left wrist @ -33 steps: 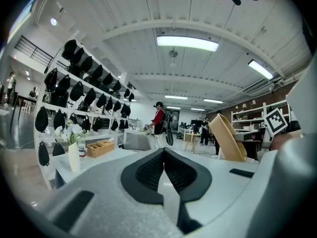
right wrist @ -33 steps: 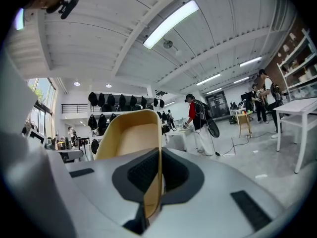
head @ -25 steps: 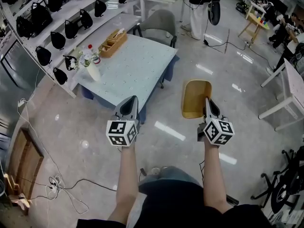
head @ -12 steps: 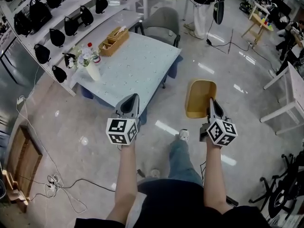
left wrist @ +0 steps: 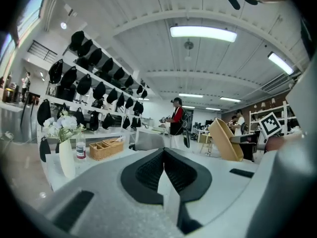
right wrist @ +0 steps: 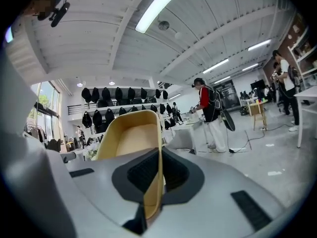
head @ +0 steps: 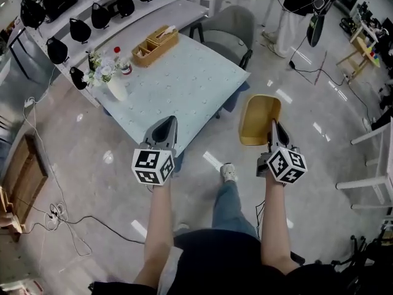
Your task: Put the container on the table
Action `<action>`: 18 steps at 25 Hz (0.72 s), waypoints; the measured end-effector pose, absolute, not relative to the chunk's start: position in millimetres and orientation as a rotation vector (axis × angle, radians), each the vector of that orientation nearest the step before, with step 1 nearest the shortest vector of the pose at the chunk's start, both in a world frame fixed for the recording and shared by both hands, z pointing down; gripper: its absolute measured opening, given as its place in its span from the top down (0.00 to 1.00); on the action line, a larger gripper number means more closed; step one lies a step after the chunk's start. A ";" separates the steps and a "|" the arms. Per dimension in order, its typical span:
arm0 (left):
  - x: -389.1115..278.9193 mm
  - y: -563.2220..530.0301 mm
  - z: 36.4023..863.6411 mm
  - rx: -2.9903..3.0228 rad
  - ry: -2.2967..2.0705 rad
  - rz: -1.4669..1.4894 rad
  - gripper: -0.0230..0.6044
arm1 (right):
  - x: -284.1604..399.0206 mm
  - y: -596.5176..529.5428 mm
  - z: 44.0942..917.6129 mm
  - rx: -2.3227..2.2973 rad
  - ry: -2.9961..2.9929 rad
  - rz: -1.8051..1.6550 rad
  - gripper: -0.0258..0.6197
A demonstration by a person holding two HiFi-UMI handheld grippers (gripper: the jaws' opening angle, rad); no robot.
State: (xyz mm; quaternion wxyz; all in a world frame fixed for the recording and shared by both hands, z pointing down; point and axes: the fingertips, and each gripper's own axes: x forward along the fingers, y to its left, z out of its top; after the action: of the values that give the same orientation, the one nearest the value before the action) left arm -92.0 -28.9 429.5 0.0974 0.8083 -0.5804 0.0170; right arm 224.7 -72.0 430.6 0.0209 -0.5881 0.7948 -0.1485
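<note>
tan container [head: 258,120] is clamped by one side wall in your right claw [head: 274,128], held in the air over the floor, just off the near right edge of the worktop [head: 184,85] and not over it yet. left claw [head: 167,125] is closed on nothing, pads together, hovering by the worktop's near corner. my read: you're in the carry, placement not started. next move calls for bringing the right claw left and forward over the pale top, then lowering until the base sits flat before you let go. room: the near and middle of the worktop look bare. wooden organiser [head: 155,43], bottle [head: 124,66] and flower vase [head: 115,88] line the far left side, so aim for the near right part. grey chair [head: 228,29] sits at the far corner, well apart from that path. mind the worktop edge: come in above it, not level with it.
</note>
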 end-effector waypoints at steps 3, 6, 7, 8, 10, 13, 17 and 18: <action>-86.1 -70.2 430.6 2.326 -1.786 0.032 0.95 | 229.0 -134.5 427.3 -1.757 2.522 -0.470 0.95; -80.4 -110.3 428.9 2.261 -1.855 0.020 0.95 | 228.3 -193.7 423.9 -1.684 2.597 -0.468 0.95; -79.0 -121.6 429.3 2.238 -1.876 0.017 0.95 | 226.7 -211.5 424.2 -1.657 2.627 -0.467 0.95; -78.3 -132.4 429.6 2.213 -1.902 0.010 0.95 | 224.6 -229.3 424.9 -1.627 2.658 -0.467 0.95; -78.8 -152.0 428.1 2.149 -1.967 -0.015 0.95 | 219.2 -265.8 425.4 -1.558 2.725 -0.469 0.95; -80.5 -181.7 418.2 2.067 -2.053 -0.056 0.95 | 212.8 -317.2 419.1 -1.472 2.807 -0.467 0.95; -84.1 -210.9 410.8 1.984 -2.137 -0.073 0.95 | 200.1 -370.5 414.5 -1.371 2.882 -0.467 0.95; -84.2 -215.1 411.3 1.969 -2.152 -0.069 0.95 | 196.7 -380.5 415.5 -1.347 2.893 -0.470 0.95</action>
State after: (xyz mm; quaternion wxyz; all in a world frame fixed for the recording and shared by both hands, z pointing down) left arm -84.2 -215.1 411.3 0.1117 0.6706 -0.7330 -0.0236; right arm 196.7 -380.5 415.5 -0.0420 -0.4174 0.8960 -0.1456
